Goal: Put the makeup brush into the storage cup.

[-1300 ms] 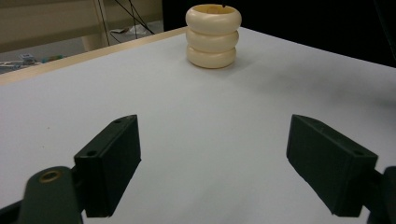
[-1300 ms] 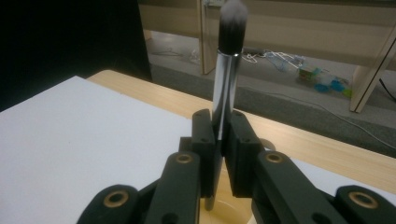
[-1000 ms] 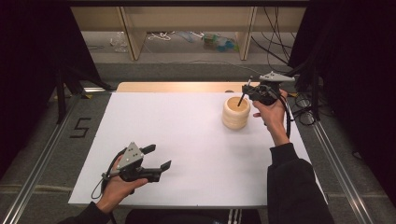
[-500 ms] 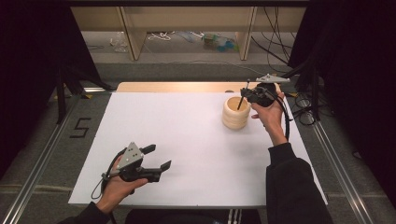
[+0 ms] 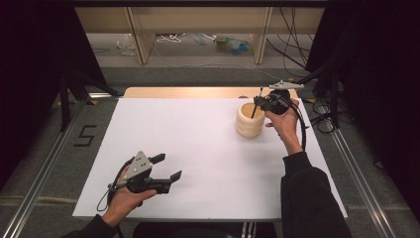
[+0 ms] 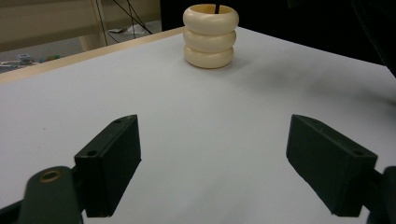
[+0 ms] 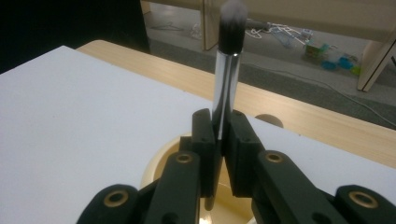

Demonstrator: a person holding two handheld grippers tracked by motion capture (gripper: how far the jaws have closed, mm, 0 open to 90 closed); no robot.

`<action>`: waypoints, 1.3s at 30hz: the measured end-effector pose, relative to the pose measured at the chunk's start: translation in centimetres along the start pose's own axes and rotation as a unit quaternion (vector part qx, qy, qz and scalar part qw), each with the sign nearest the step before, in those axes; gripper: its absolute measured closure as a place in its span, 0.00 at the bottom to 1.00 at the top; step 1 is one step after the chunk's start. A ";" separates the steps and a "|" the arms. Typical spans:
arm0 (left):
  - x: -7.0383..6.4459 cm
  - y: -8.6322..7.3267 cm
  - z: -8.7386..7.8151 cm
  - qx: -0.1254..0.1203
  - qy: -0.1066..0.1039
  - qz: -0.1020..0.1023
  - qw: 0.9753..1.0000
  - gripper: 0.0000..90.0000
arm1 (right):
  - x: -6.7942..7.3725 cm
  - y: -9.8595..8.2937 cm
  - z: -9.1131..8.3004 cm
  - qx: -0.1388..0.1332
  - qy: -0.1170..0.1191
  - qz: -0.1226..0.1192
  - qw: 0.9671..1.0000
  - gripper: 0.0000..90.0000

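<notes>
Idling lower left of the high view: my left gripper [image 5: 167, 167] hasn't moved, jaws wide apart, nothing in them. Upper right, my right gripper [image 5: 261, 102] stays clamped on the brush [image 7: 227, 74], handle now lower into the cup [image 5: 249, 120]. Insertion looks nearly done; release should be next.

In the right gripper view, the brush [image 7: 227, 70] is running down between the right gripper's [image 7: 220, 140] jaws, which are hiding its lower end, and its bristle tip is blurring at the top edge. The holder [image 7: 161, 170] is showing only as a rim, the bottom edge cutting it off. In the high view the brush [image 5: 255, 105] is looking too thin to make out.
</notes>
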State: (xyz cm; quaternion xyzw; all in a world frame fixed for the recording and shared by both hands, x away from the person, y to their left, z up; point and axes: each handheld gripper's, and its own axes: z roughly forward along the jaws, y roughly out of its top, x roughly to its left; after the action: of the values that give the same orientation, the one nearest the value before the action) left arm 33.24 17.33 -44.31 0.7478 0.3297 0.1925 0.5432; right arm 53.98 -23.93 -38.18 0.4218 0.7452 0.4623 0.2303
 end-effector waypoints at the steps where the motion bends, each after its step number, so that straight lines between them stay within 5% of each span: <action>1: 0.1 0.0 0.0 0.000 0.000 0.005 1.000 0.20 | 0.0 -0.1 0.2 0.002 0.000 -0.001 1.000 0.93; 18: 0.1 0.0 0.0 0.002 0.001 0.005 1.000 0.20 | 0.0 -1.0 1.2 0.042 0.013 -0.005 0.999 0.93; 27: 0.1 0.0 0.0 0.001 0.000 0.004 1.000 0.20 | 0.2 -0.7 1.1 0.046 0.003 0.024 0.999 0.46; 33: 0.1 0.0 0.0 -0.001 -0.005 0.002 1.000 0.20 | -0.4 -0.4 -0.1 0.042 -0.008 0.053 0.998 0.37; 39: 0.0 0.0 0.0 0.000 -0.002 0.000 1.000 0.20 | -0.4 -0.1 -1.5 0.034 -0.007 0.057 0.998 0.34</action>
State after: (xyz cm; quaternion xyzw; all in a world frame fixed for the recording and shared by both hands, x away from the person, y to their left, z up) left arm 33.22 17.37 -44.28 0.7483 0.3285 0.1911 0.5437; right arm 53.03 -25.10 -37.61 0.4743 0.7338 0.4461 0.1938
